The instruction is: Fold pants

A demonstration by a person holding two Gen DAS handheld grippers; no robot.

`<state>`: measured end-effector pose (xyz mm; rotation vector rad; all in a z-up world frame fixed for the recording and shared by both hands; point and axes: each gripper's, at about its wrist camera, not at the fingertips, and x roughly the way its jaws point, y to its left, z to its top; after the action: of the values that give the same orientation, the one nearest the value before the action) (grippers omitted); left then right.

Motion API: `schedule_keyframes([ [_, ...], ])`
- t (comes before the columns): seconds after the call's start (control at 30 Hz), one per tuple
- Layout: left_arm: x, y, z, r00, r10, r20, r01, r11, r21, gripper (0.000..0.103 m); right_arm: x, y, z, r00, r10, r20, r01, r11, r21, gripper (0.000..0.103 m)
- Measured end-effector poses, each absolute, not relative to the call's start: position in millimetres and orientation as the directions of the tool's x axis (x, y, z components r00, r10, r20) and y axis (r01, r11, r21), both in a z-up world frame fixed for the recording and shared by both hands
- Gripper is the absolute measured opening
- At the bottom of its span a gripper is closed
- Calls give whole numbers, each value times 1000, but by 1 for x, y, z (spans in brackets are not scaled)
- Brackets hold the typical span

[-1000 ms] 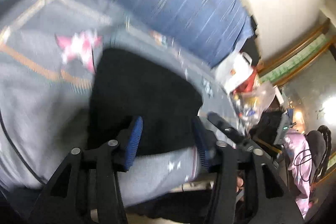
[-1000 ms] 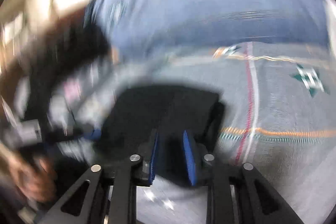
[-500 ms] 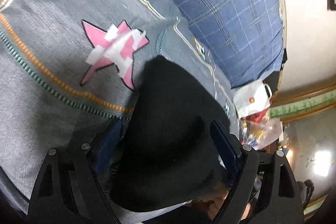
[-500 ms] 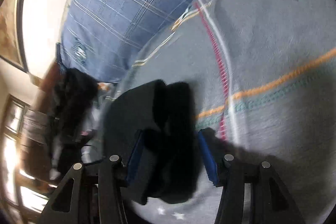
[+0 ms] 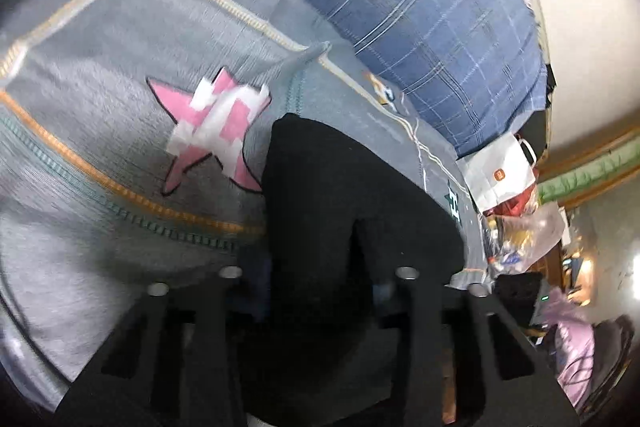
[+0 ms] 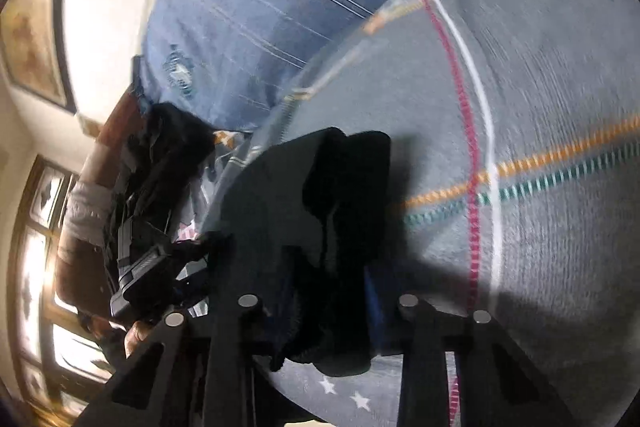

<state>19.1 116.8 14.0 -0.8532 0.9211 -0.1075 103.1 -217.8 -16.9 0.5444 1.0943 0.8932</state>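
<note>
Between the fingers of the left gripper (image 5: pixel 320 291), a fold of the black pants (image 5: pixel 344 211) sat bunched; the jaws were closing on it, the blue pads mostly buried in dark cloth, so whether they pressed could not be told for sure. Right gripper (image 6: pixel 328 307): jaws likewise closing, pants (image 6: pixel 320 227) between the fingers, one blue pad (image 6: pixel 374 301) showing against the fabric's edge.

The pants lay folded in a compact heap on a grey bedspread (image 5: pixel 100 247), near the bed's edge. Spread bore a pink star patch (image 5: pixel 216 135), orange and green stitched lines, red and white lines crossing them in the right view.

A blue checked pillow (image 5: pixel 420 7) lay behind. Beyond the edge, a white paper bag (image 5: pixel 500 175) with a small orange logo, unreadable; contents hidden. A clear plastic bag (image 5: pixel 528 231) beside it held blurred items. Framed picture (image 6: pixel 32 47) on pale wall.
</note>
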Motion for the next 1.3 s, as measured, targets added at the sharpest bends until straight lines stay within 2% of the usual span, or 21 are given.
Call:
schedule_keyframes([
  [0.17,23,111,54,687,-384,-617,-166,744,-647,33,97,-231,18,238,881,-408,-444,472,761,27],
  [0.3,69,100,80,698,-398,-595,-79,784,-616,33,130,-246,33,309,888,-340,-443,451,775,27],
  [0.43,113,94,43,638,-400,-658,-131,786,-605,34,163,-253,15,315,872,-374,-359,475,804,27],
  [0.5,120,94,15,589,-403,-700,-176,782,-598,35,176,-250,-9,278,845,-457,-285,527,801,28],
  [0.53,119,94,-1,585,-409,-700,-182,776,-604,49,181,-250,-25,247,818,-520,-222,570,791,29],
  [0.57,117,96,-5,595,-407,-693,-191,766,-614,52,182,-253,-38,235,820,-522,-169,563,809,28],
  [0.6,115,101,-7,603,-419,-679,-212,737,-642,53,182,-257,-37,247,836,-490,-146,532,834,32],
  [0.67,116,103,0,610,-417,-673,-198,743,-639,54,181,-257,-28,267,815,-514,-158,563,811,33],
  [0.73,111,107,9,651,-347,-676,-209,773,-599,54,178,-263,-16,330,796,-508,-166,578,799,33],
  [0.77,106,113,18,694,-326,-642,-207,764,-611,54,176,-268,-5,383,790,-478,-189,574,797,33],
  [0.83,97,117,32,757,-285,-588,-189,766,-614,54,164,-270,28,551,711,-437,-283,652,704,33],
  [0.87,93,114,42,780,-274,-563,-160,781,-603,54,155,-261,48,632,647,-427,-363,734,574,33],
  [0.9,93,109,50,790,-278,-546,-120,803,-584,54,149,-242,60,673,592,-444,-434,802,412,33],
  [0.97,93,89,62,813,-299,-500,6,862,-507,54,143,-209,62,693,517,-502,-497,847,187,33],
  [1.07,116,70,59,777,-361,-515,91,875,-476,54,148,-166,42,675,444,-589,-544,839,10,33],
  [1.1,129,68,52,760,-348,-548,73,885,-460,54,150,-158,38,684,431,-588,-549,836,-26,33],
  [1.17,155,68,28,687,-331,-646,-4,888,-459,53,160,-156,28,667,423,-613,-538,843,-4,33],
  [1.2,168,69,7,625,-364,-691,-32,872,-488,53,176,-153,12,599,400,-694,-515,856,49,33],
  [1.3,171,69,3,624,-365,-691,-24,875,-484,53,184,-173,5,565,436,-701,-489,861,143,33],
])
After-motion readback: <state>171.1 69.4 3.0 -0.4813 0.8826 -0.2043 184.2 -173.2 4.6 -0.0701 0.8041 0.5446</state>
